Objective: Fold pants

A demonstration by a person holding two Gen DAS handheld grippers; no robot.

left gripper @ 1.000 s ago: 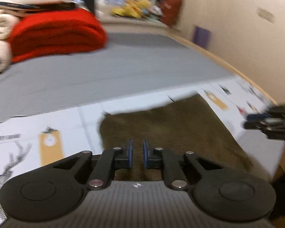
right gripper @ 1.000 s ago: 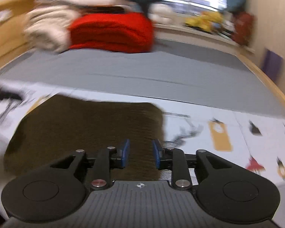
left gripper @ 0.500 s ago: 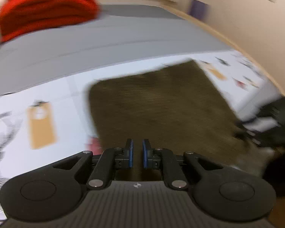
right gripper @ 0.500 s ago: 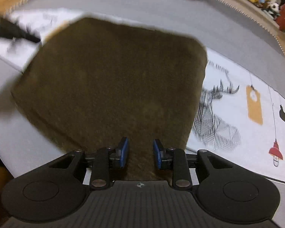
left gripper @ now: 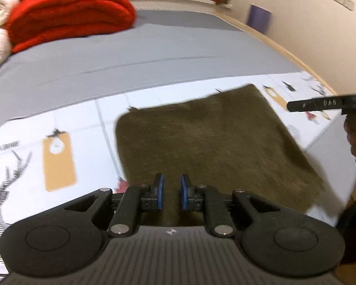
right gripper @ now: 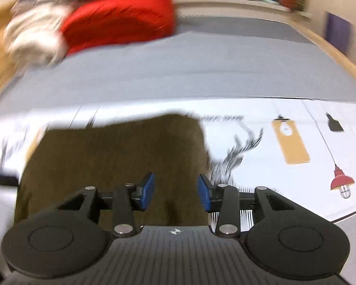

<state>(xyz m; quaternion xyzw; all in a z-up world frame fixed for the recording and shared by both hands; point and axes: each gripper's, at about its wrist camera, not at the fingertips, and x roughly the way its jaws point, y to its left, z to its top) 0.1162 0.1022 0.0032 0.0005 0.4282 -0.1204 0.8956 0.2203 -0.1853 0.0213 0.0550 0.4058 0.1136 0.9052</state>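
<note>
lying flat under both opening, empty fingers (left gripper: 162, 194) (right gripper: 146, 191): folded brown pants (left gripper: 213, 147)

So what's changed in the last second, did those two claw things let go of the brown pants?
Both grippers' jaws are opening, the right gripper more widely than the left gripper, with nothing pinched between them. The right one has swung off to the side. The folded brown pants still lie flat on the printed sheet.

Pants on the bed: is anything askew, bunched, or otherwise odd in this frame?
Nothing stands out. The brown pants lie flat as a folded rectangle on the printed sheet, turned slightly against its edge. Both the left gripper and the right gripper are opening, with nothing between the pads.
</note>
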